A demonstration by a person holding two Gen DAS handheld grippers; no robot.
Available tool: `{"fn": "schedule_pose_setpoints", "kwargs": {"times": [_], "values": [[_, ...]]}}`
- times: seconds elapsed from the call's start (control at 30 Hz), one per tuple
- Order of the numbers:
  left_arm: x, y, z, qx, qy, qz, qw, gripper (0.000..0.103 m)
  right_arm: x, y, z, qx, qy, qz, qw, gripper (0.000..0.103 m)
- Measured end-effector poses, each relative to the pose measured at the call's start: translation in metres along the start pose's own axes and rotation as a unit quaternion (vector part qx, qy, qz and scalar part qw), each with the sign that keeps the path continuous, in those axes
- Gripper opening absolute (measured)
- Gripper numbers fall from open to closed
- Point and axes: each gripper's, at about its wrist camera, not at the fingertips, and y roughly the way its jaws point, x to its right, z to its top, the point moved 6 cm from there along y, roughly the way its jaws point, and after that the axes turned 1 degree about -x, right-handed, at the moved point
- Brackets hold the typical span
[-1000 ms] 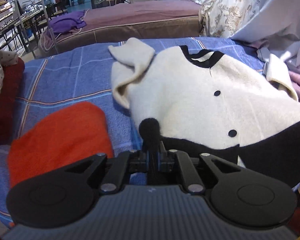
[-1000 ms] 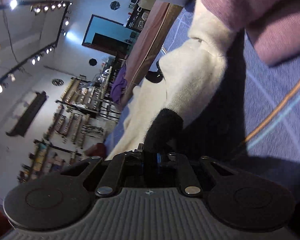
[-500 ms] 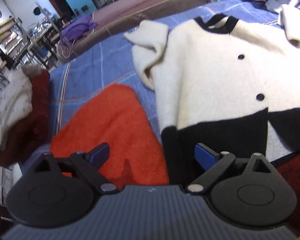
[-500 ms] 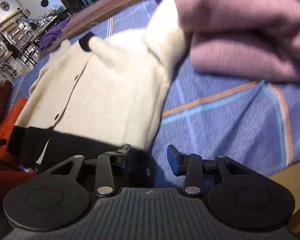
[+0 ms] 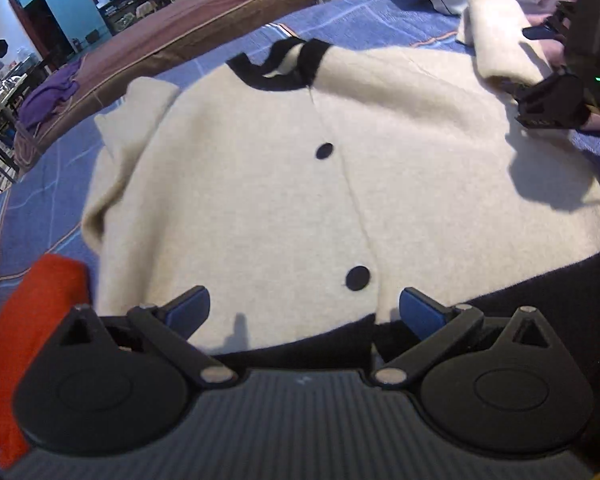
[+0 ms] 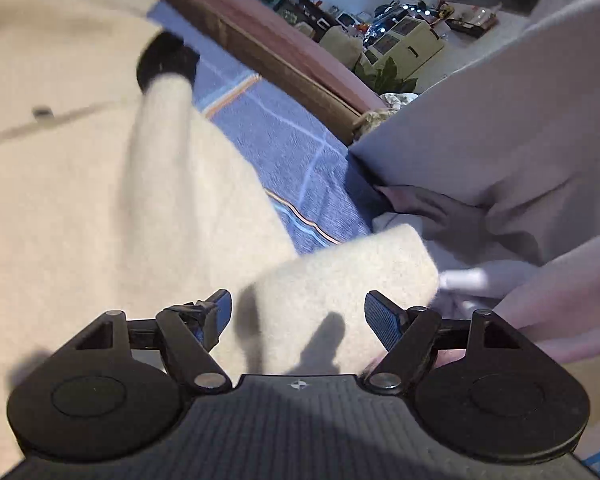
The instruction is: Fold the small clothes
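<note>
cream cardigan [image 5: 260, 184] laid flat on blue blanket [image 5: 52, 168] | left gripper [image 5: 304, 306] jaws opening, nothing clamped | right gripper [image 6: 298, 312] jaws opening over sleeve [image 6: 340, 280], nothing pinched

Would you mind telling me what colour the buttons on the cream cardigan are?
Black. The buttons show best in the left wrist view, down the front of the cardigan.
</note>
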Motion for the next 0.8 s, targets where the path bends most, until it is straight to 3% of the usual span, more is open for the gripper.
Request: {"fn": "schedule_pose_setpoints", "kwargs": {"times": [0.07, 0.17, 0.2, 0.27, 0.3, 0.4, 0.47, 0.57, 0.67, 0.77, 0.8], "values": [[0.009, 0.001, -0.007, -0.007, 0.005, -0.017, 0.9998, 0.103, 0.007, 0.025, -0.014, -0.021, -0.02, -0.018, 0.999, 0.103], [0.012, 0.002, -0.014, -0.013, 0.006, -0.026, 0.9996, 0.103, 0.043, 0.029, -0.024, -0.019, 0.055, 0.023, 0.998, 0.012], [0.01, 0.002, -0.016, -0.017, 0.0, -0.03, 0.9994, 0.103, 0.064, 0.018, -0.026, 0.003, 0.115, 0.047, 0.992, 0.007], [0.007, 0.006, -0.017, -0.027, -0.014, -0.038, 0.9988, 0.103, 0.099, -0.005, -0.026, 0.042, 0.215, 0.071, 0.973, 0.01], [0.005, 0.008, -0.017, -0.031, -0.021, -0.045, 0.9983, 0.103, 0.118, -0.023, -0.029, 0.065, 0.272, 0.086, 0.956, 0.01], [0.004, 0.012, -0.015, -0.032, -0.028, -0.054, 0.9977, 0.103, 0.163, -0.073, -0.05, 0.115, 0.425, 0.12, 0.89, 0.01], [0.005, 0.019, -0.013, -0.035, -0.018, -0.05, 0.998, 0.103, 0.183, -0.095, -0.075, 0.131, 0.478, 0.104, 0.862, 0.01], [0.009, 0.032, -0.012, -0.06, -0.004, -0.047, 0.9971, 0.103, 0.198, -0.097, -0.121, 0.106, 0.562, 0.107, 0.813, 0.01], [0.015, 0.039, -0.012, -0.065, 0.007, -0.056, 0.9963, 0.103, 0.181, -0.096, -0.147, 0.089, 0.594, 0.124, 0.79, 0.01], [0.015, 0.042, -0.012, -0.073, 0.013, -0.054, 0.9958, 0.103, 0.166, -0.102, -0.145, 0.096, 0.628, 0.15, 0.758, 0.011], [0.013, 0.039, -0.009, -0.07, 0.009, -0.057, 0.9959, 0.103, 0.165, -0.103, -0.138, 0.102, 0.622, 0.152, 0.762, 0.011]]}}
